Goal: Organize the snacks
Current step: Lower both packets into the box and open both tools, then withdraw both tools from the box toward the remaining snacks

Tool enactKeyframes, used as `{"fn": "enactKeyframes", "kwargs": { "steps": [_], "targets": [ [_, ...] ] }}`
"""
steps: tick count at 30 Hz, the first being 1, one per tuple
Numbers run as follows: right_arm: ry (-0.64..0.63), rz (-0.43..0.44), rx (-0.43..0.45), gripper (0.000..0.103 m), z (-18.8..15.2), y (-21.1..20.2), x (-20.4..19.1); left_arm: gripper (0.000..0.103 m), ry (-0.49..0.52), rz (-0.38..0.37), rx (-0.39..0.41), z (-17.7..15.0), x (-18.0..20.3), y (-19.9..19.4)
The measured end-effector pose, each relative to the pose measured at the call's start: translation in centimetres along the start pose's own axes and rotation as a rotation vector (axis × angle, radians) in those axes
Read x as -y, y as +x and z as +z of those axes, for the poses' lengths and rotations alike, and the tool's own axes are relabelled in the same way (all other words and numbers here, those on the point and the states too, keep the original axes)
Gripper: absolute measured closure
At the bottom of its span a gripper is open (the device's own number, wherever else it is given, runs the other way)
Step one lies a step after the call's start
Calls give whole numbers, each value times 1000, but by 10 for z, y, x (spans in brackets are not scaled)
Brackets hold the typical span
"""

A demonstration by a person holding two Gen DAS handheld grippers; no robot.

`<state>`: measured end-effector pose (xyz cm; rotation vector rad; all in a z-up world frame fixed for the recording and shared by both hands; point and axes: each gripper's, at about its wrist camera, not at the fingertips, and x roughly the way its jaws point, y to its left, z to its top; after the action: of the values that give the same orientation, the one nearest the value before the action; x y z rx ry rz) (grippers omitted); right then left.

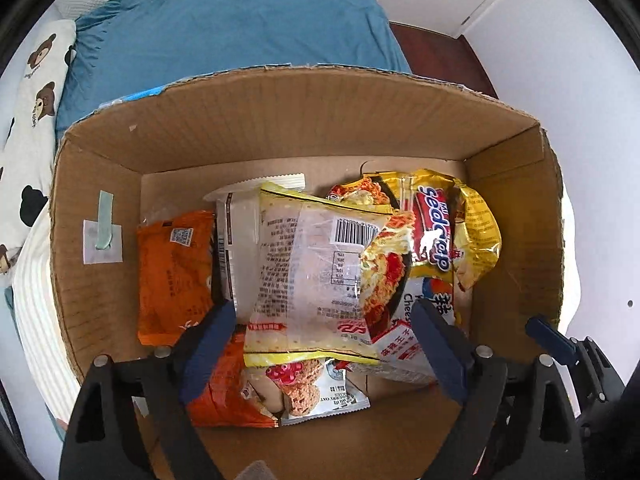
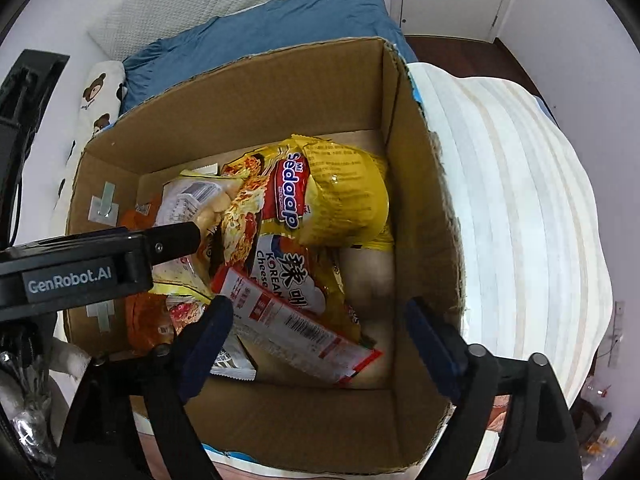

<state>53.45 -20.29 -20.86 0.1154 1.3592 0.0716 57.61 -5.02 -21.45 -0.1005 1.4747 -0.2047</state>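
Both grippers hang over the open brown cardboard box [image 1: 304, 120], pointing down into it. The left gripper [image 1: 324, 344] has its blue-padded jaws spread wide with nothing clamped; the right gripper [image 2: 316, 344] is likewise wide apart and empty. Inside the box, a clear-and-yellow noodle packet [image 1: 316, 264] lies on top of the heap, an orange snack bag [image 1: 176, 276] toward the left wall, a yellow Sedaap packet [image 2: 320, 196] toward the far right corner. Bare cardboard floor shows along the near wall. A blue quilt [image 1: 240, 24] lies beyond the box.
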Motion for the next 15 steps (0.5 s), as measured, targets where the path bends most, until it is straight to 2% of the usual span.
{"fn": "enactKeyframes", "kwargs": {
  "steps": [7, 15],
  "targets": [
    [-9, -16, 15, 8, -4, -2, -4, 13, -10, 11, 56, -19, -6, -28],
    [-42, -12, 99, 7, -27, -25, -12, 13, -48, 56, 251, -66, -19, -82]
  ]
}}
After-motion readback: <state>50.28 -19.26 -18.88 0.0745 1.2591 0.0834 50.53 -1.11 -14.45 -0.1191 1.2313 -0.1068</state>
